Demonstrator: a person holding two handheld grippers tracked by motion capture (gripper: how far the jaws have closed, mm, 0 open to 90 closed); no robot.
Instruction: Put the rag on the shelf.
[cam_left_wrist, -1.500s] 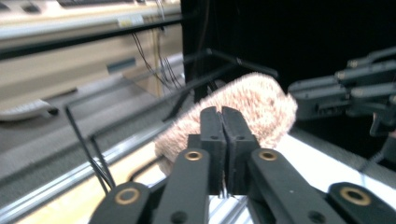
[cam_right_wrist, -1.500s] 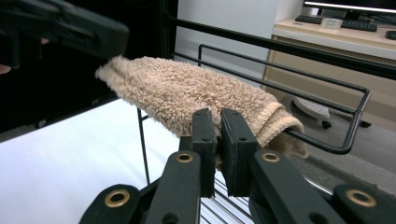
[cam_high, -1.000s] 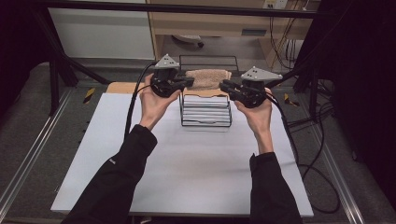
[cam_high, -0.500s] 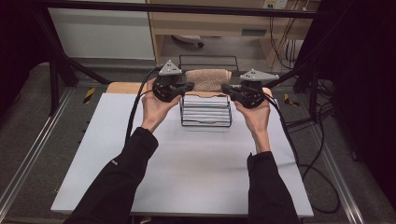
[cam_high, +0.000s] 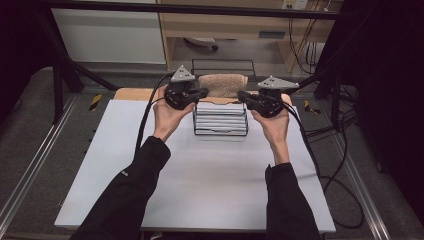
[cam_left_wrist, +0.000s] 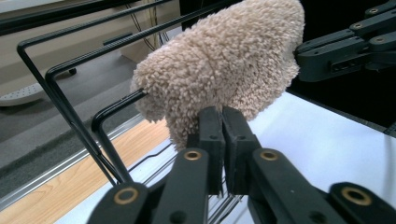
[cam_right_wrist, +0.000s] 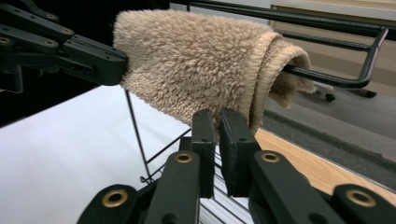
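My left gripper (cam_left_wrist: 223, 122) has its jaws pinched together on the lower edge of the beige fluffy terry towel (cam_left_wrist: 224, 65), low in the middle of the left gripper view. My right gripper (cam_right_wrist: 218, 126) does the same at the opposite end, its jaws clamped with only a thin slit between them on a fold of the pile, just beside the towel's ribbed hem.

Outward from the jaws, the towel lies draped over the top bar of the black wire rack (cam_right_wrist: 327, 77), which runs out of the towel's rolled end toward the upper right of the right gripper view. In the high view the towel (cam_high: 222, 84) sits in the upper middle of the frame, between my left gripper (cam_high: 186, 92) and my right gripper (cam_high: 260, 102), above the rack (cam_high: 220, 120) that stands at the far edge of the white table (cam_high: 200, 185).

I judge the hanging mostly done: the towel is already over the bar. What is left is to let go at both ends, perhaps after evening out the hang, and pull my hands back.
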